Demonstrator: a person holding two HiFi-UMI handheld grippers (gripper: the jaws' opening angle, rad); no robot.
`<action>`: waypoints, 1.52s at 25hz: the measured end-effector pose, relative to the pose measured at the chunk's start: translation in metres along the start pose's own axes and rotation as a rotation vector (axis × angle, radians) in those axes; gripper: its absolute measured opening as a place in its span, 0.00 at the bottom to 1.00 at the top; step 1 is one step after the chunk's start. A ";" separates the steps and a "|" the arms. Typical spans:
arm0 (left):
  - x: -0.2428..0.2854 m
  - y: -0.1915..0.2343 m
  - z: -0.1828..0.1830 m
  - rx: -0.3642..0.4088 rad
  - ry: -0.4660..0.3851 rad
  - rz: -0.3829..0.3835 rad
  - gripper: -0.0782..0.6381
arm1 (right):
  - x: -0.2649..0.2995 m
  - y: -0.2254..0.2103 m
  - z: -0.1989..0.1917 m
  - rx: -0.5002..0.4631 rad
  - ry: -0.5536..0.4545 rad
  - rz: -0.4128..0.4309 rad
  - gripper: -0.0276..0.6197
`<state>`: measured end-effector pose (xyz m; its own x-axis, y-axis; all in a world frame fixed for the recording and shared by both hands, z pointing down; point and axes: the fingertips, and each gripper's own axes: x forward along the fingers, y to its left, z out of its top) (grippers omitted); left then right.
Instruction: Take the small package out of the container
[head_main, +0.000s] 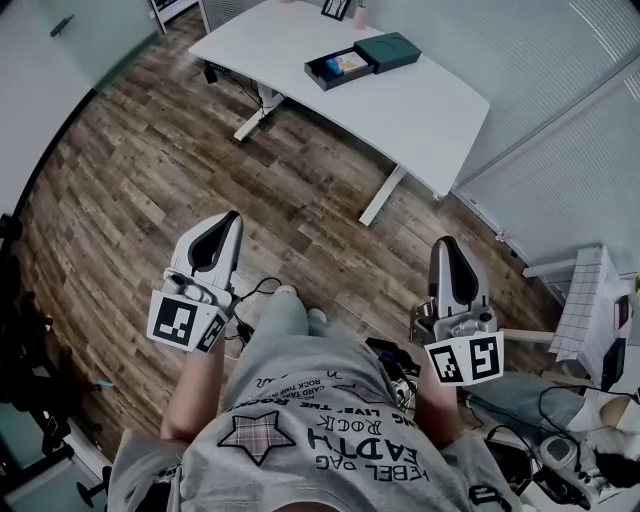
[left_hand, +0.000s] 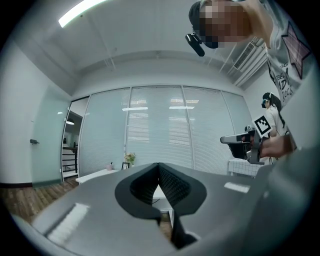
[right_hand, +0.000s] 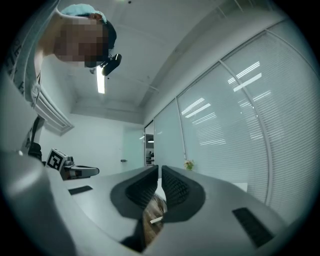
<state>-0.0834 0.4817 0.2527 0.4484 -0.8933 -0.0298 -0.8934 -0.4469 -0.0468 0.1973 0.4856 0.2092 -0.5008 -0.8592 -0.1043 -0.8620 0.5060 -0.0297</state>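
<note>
At seven o'clock in the head view, the left gripper (head_main: 230, 218) hangs over the wooden floor (head_main: 130, 180), nose aimed toward one o'clock. Its own view shows the jaws pressed together, gripping nothing.

Up at twelve o'clock stands the white table (head_main: 430, 110), well apart from both grippers. On it lies the open dark container (head_main: 318, 73), long axis running from eight to two o'clock. The small package (head_main: 347, 64), blue with a yellow patch, lies inside, toward the two o'clock end; its long side appears to follow the container's. The dark lid (head_main: 388, 50) lies just beside that end.

At five o'clock the right gripper (head_main: 447, 245) points toward twelve; its own view shows the jaws closed to a hairline slit, empty.

Only the head view shows the container and package. The left gripper view sees the table edge-on with a small plant (left_hand: 130, 158) on it, and the other gripper at three o'clock.
</note>
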 end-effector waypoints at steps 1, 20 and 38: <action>0.000 -0.001 -0.001 -0.001 0.004 0.000 0.12 | 0.000 0.000 -0.001 0.003 0.005 0.003 0.09; 0.107 0.061 -0.004 -0.004 -0.002 -0.028 0.12 | 0.099 -0.050 0.000 -0.018 0.001 0.003 0.09; 0.239 0.167 -0.007 0.009 -0.026 -0.096 0.12 | 0.239 -0.091 -0.009 -0.028 -0.019 -0.063 0.09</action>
<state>-0.1254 0.1936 0.2448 0.5329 -0.8446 -0.0508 -0.8458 -0.5301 -0.0593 0.1556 0.2332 0.1959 -0.4441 -0.8876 -0.1218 -0.8938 0.4485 -0.0091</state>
